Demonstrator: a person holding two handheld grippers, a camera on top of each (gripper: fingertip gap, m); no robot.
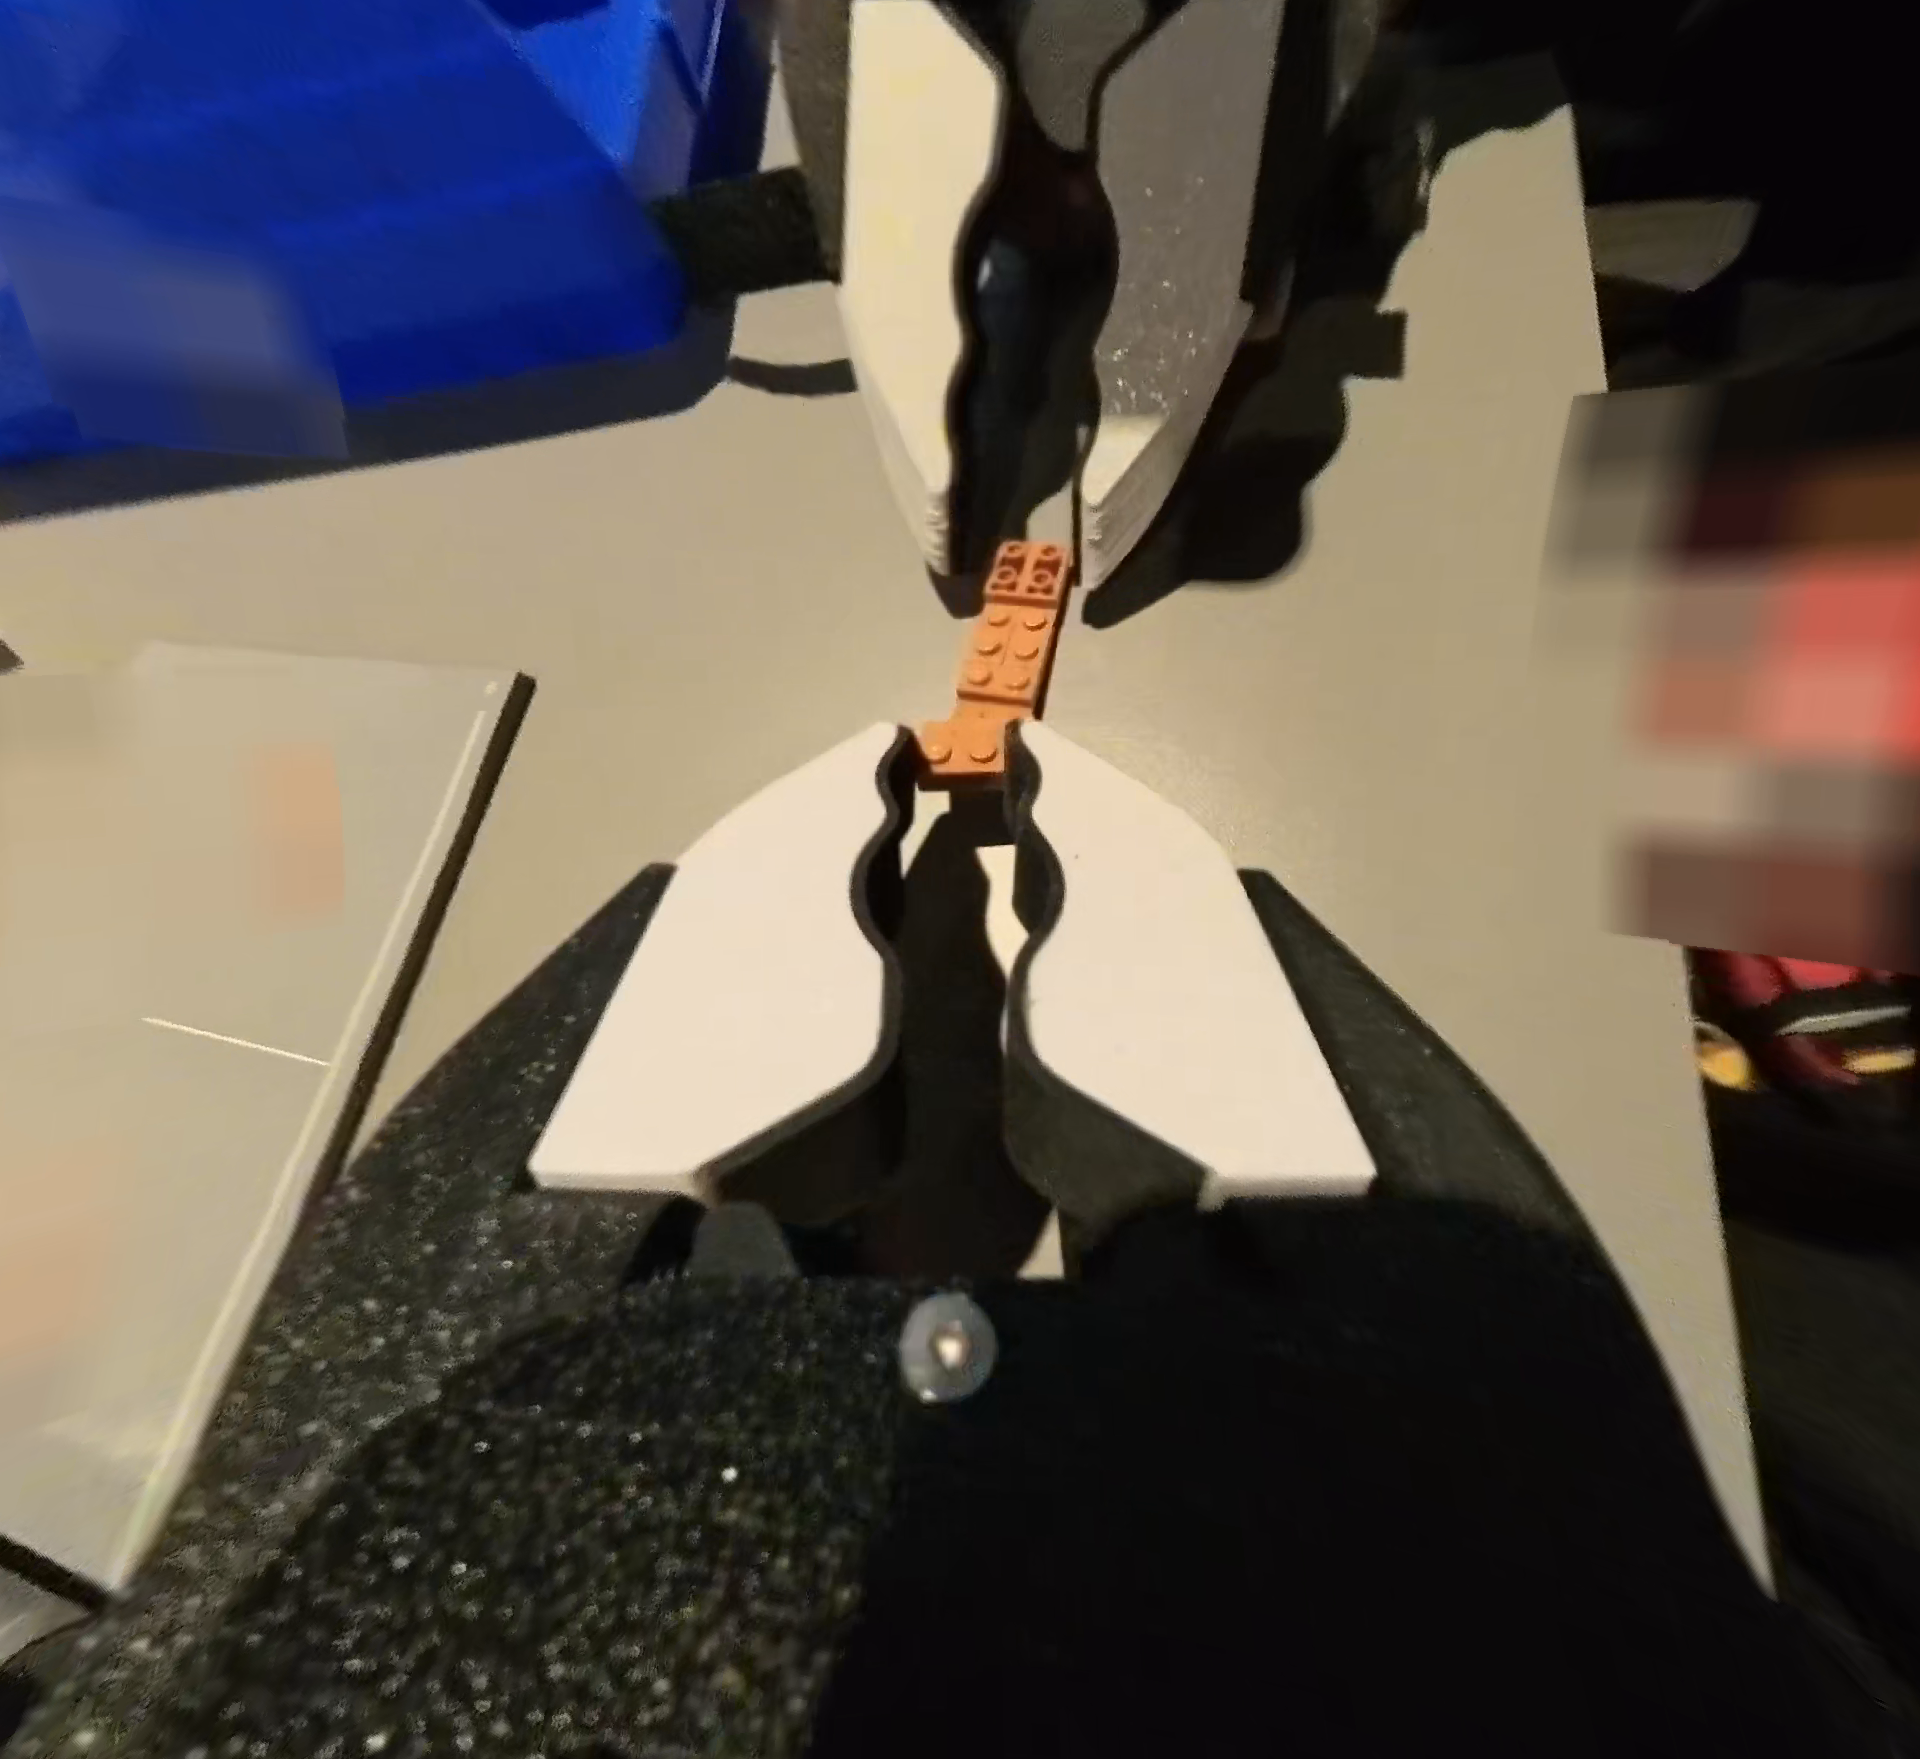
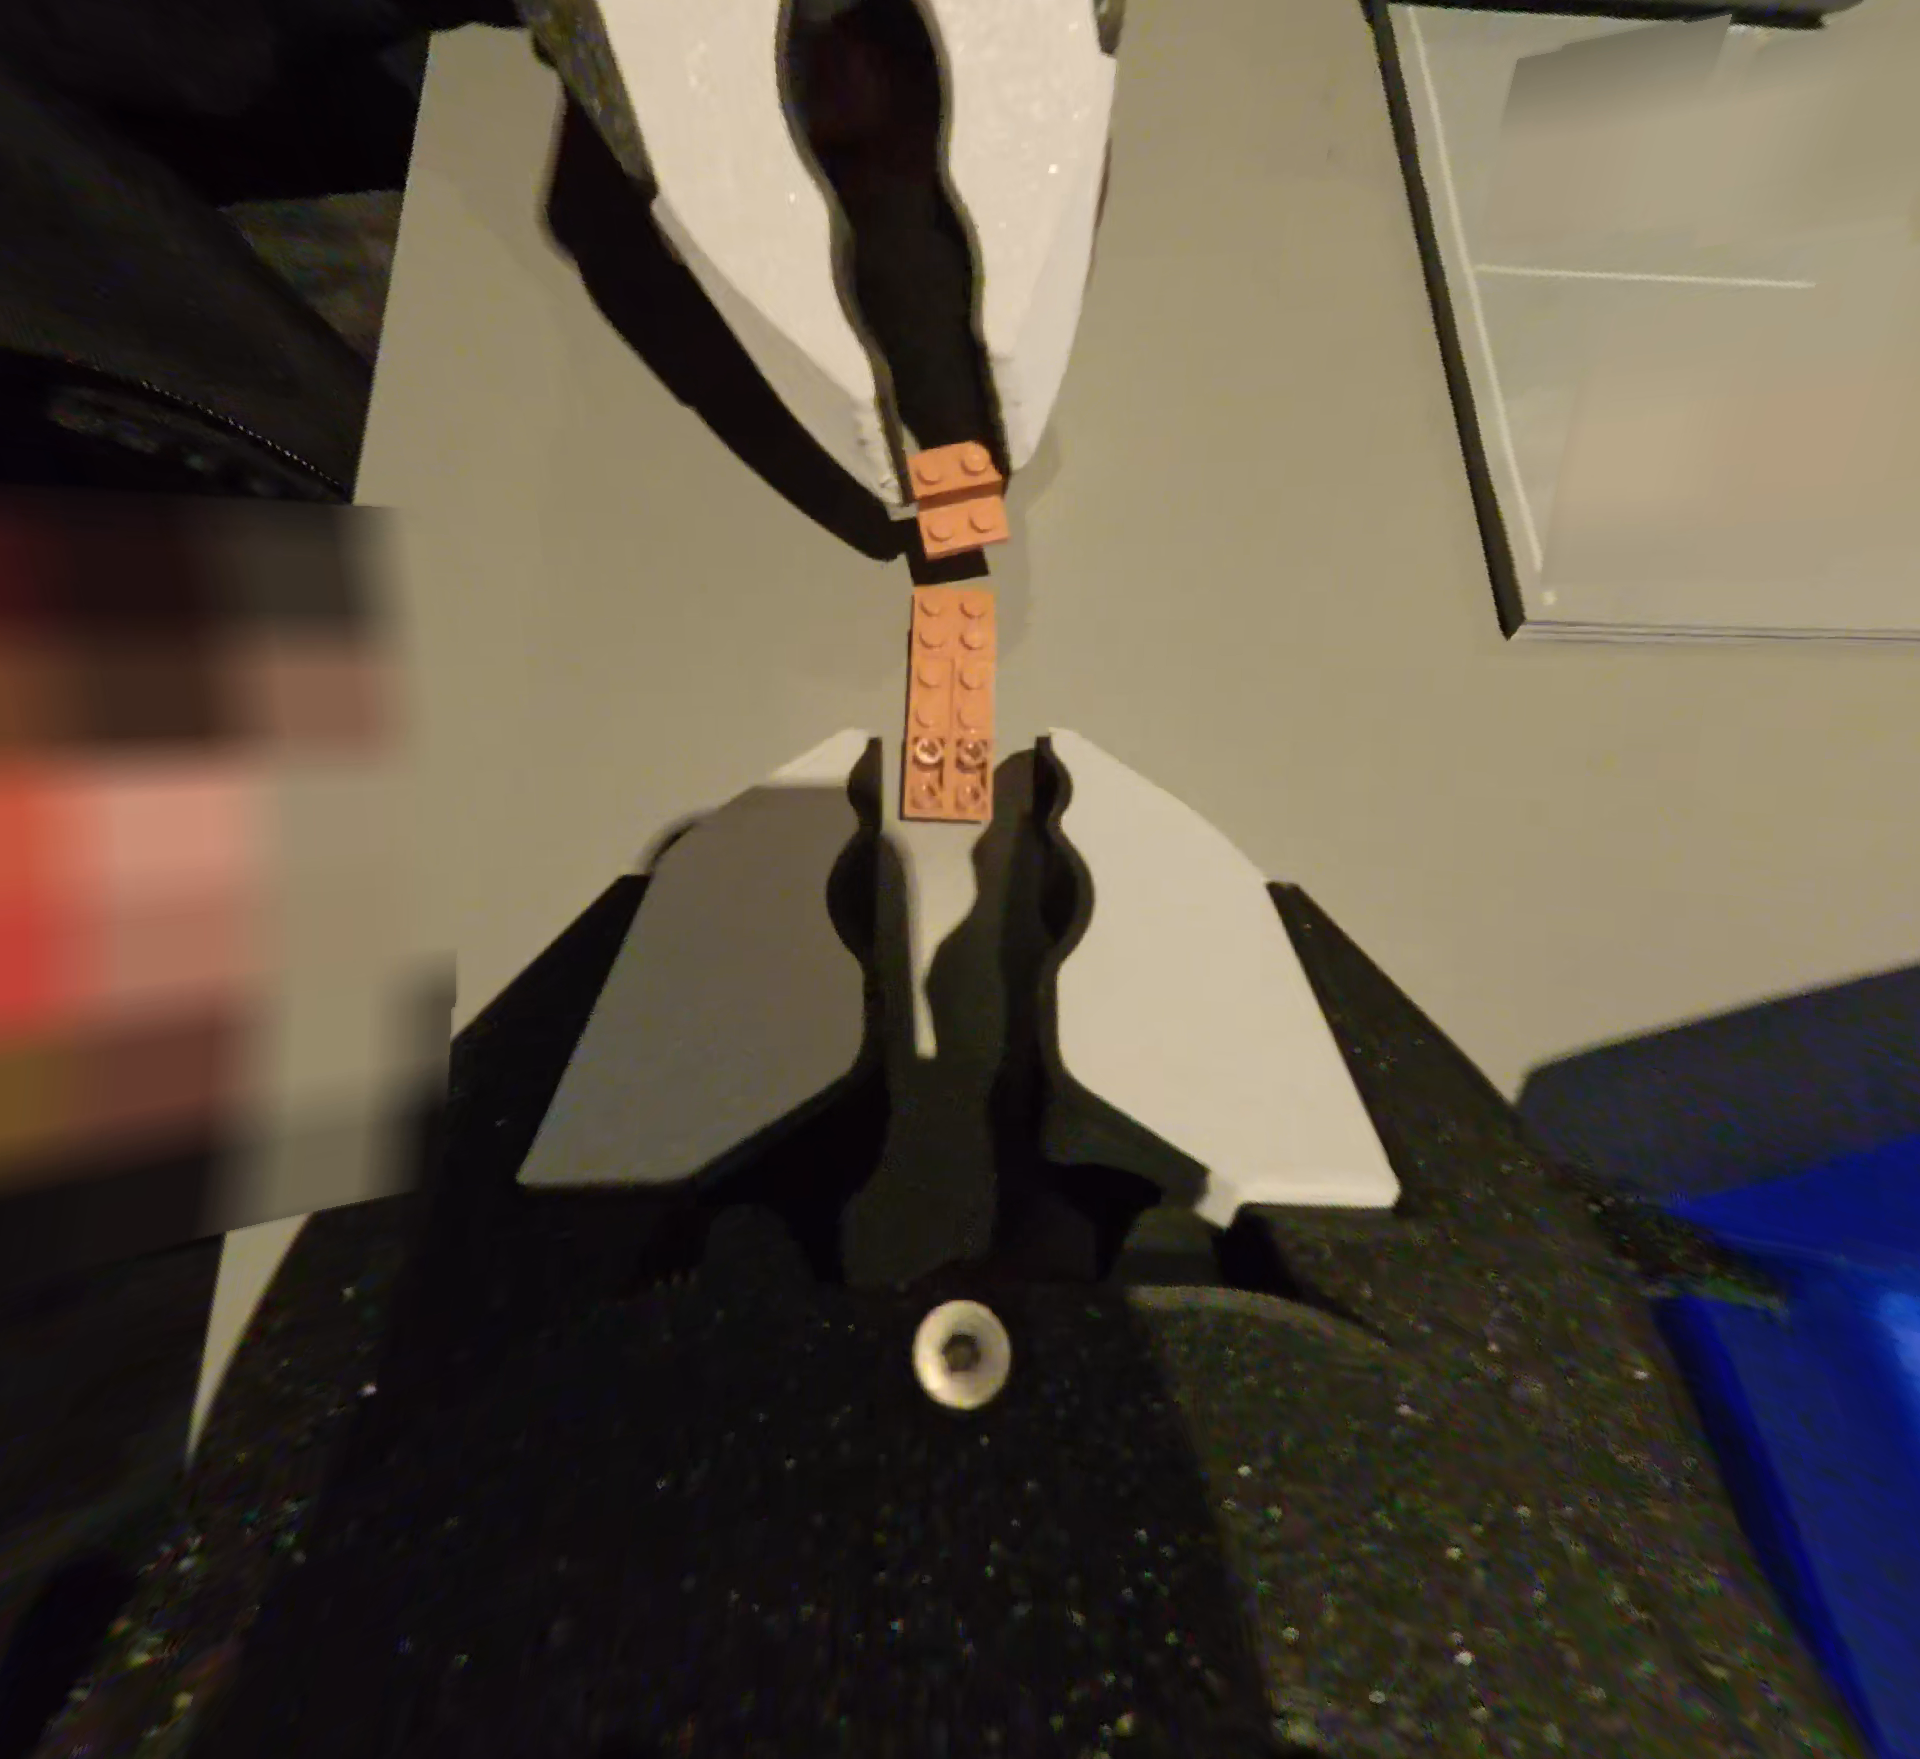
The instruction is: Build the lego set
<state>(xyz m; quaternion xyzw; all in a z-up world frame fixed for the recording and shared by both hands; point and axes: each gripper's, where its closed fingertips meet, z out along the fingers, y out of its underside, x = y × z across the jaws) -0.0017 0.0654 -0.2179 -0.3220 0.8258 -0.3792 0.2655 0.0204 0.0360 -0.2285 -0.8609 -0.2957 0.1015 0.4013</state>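
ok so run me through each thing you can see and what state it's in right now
left gripper: shut on the small orange piece.
small orange piece: held off the table.
right gripper: jaws either side of the long plate, grip unclear.
long orange plate: apart from the small piece.
blue bin: contents hidden.

Dim, warm light from above throws hard black shadows on the tabletop (image 1: 644,566) — edges bend with wide-angle distortion. The centre is sharp; the blue bin (image 1: 343,140) and borders smear — no glare.

Blue bin (image 1: 343,151) on grey table (image 1: 623,587); flat booklet (image 1: 239,930) nearby.
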